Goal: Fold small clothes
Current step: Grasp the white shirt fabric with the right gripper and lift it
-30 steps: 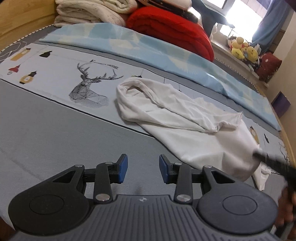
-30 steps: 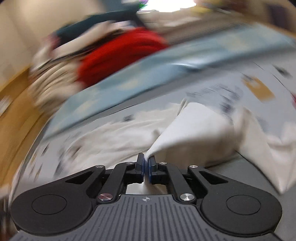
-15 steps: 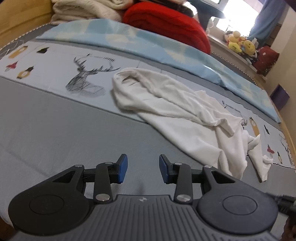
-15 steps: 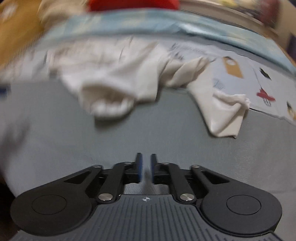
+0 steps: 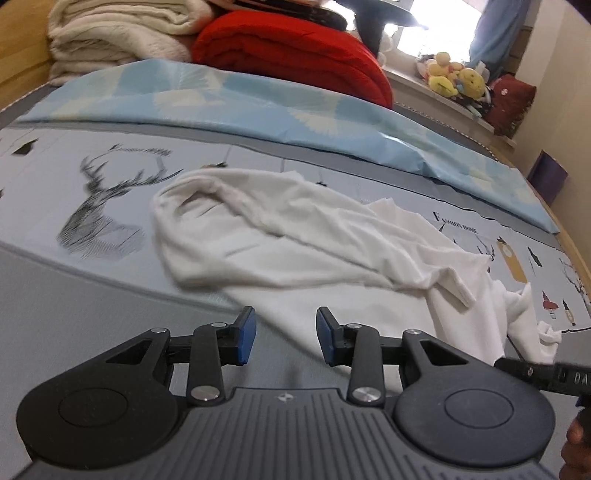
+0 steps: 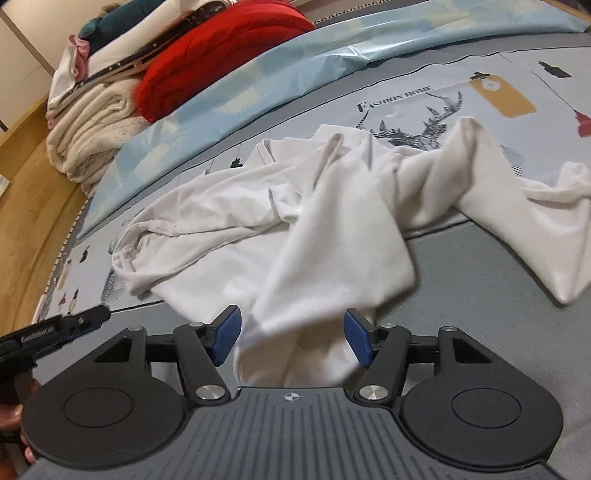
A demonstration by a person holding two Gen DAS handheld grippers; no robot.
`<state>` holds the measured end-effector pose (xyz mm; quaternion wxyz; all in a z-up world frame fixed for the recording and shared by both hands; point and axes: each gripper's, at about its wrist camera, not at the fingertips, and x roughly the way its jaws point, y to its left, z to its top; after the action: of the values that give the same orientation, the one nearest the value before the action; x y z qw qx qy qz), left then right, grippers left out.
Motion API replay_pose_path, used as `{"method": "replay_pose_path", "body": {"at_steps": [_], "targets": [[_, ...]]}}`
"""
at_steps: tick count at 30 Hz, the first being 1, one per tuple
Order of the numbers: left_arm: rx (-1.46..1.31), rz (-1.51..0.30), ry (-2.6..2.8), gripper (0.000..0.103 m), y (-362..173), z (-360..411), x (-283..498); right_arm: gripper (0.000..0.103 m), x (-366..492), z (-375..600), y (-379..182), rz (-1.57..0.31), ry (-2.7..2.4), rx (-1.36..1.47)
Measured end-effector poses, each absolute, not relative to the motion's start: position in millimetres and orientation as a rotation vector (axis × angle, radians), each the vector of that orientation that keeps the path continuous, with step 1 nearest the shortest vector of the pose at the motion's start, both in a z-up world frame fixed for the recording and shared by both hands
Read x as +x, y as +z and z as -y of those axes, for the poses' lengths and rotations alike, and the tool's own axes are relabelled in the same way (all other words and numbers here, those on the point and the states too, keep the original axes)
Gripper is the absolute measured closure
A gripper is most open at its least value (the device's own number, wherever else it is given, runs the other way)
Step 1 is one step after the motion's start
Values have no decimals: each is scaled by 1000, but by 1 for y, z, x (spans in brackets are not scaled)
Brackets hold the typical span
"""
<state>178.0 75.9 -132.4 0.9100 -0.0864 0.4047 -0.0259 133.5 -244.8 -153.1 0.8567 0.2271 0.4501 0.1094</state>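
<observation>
White garment (image 5: 314,240) is lying crumpled on the grey bedsheet (image 5: 74,325), stretching across the middle of both wrist views, partly over the printed band with its deer drawing (image 5: 99,214). It is looking soft and rumpled, bunched into long folds, with a loop of hem opening at its left end in the left wrist view and loose flaps trailing toward the right edge of the frame.

Left gripper (image 5: 284,339) is hovering at the bottom centre of its view with its blue pads apart, gripping nothing, the cloth's near edge showing just beyond them. Right gripper (image 6: 291,339) is standing with its jaws wide; they have just been opening, and a fold of the white cloth is sitting between the pads without being pinched.

Nothing here is serving as a container. Folded red blanket (image 5: 291,59) and cream blanket (image 5: 122,33) are sitting stacked at the upper left, behind a light blue patterned cover (image 5: 258,110).
</observation>
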Motion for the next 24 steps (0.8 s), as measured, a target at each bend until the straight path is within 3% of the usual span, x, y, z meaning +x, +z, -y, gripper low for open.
{"method": "replay_pose_path", "body": {"at_steps": [2,4,6,8,10,15,16,18,19,24], "targets": [[-167,-832,-72,63,-140,-72,195,41,140,237,-155,-954,226,441],[-165,-840,-98,61,-149,-67,211,55,145,232,-158,-967,213,388],[-141,-839,-120,56,-157,-60,227,96,146,231,-159,-967,218,359],[-102,-836,-132,42,-167,-51,240,97,144,236,-155,-943,201,346],[-60,-847,-139,36,-180,-42,254,98,141,249,-149,-909,178,353],[46,-891,-117,36,-206,-27,274,98,136,280,-140,-870,147,406],[58,-895,-108,43,-209,-27,277,98,134,282,-139,-867,152,405],[33,-893,-96,76,-207,-32,283,99,132,282,-136,-858,166,391],[0,-901,-99,97,-204,-36,285,99,131,281,-134,-854,171,381],[-145,-780,-77,97,-145,-76,275,99,133,277,-126,-836,157,331]]}}
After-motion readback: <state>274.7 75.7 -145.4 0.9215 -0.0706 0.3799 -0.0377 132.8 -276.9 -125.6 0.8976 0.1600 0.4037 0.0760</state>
